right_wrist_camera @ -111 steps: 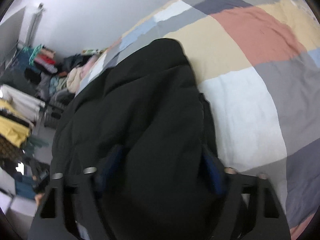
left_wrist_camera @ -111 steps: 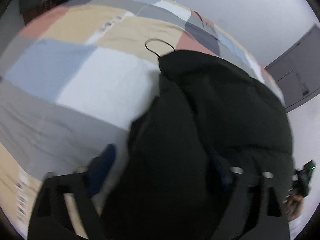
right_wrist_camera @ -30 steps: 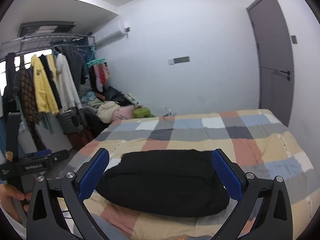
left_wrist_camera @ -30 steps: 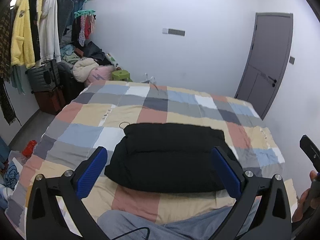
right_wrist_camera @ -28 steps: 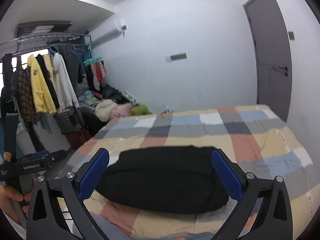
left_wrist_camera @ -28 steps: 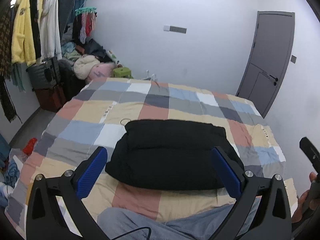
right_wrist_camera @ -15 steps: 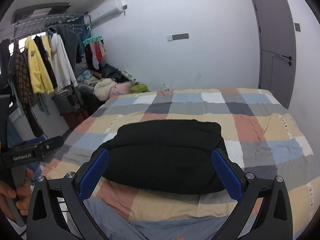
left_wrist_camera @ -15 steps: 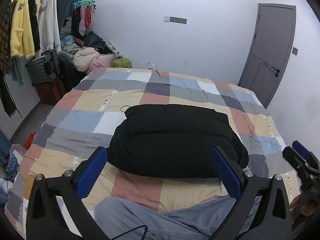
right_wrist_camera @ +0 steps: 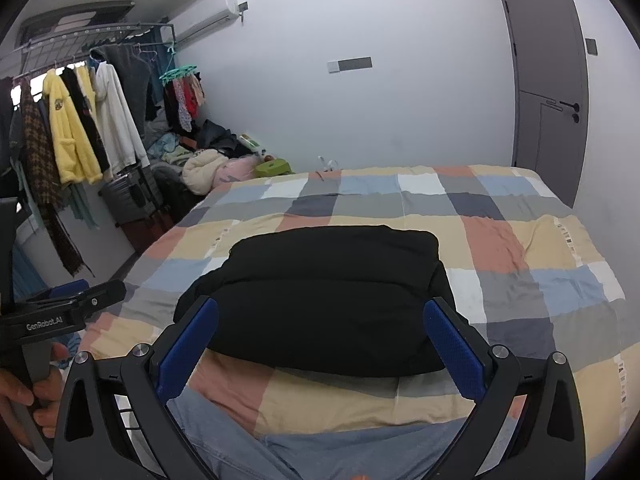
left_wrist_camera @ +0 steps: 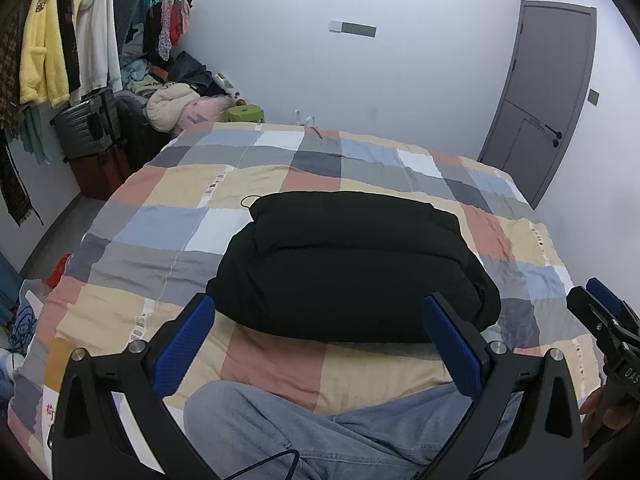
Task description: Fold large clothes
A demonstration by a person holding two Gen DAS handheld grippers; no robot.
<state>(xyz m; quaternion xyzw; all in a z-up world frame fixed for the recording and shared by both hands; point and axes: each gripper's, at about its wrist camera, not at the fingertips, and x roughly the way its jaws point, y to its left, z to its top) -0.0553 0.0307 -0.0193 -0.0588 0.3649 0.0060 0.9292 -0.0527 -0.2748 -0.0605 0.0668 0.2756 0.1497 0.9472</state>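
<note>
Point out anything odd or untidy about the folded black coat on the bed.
The black coat sits as a neat bundle on the checkered quilt. One thin cord loop pokes out at its far-left corner.

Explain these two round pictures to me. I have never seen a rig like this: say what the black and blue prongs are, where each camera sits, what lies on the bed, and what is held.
No robot arm here: a person holds a two-finger tool in each hand, each with a fisheye camera looking along its fingers. One picture looks from the left tool, the other from the right tool. The blue-padded prongs are their fingers, spread wide and holding nothing. On the checked bedspread lies a black puffy jacket, folded into a compact bundle. The grey-blue trousers at the bottom seem to be the person's leg. Each view also catches the other tool at its edge.
</note>
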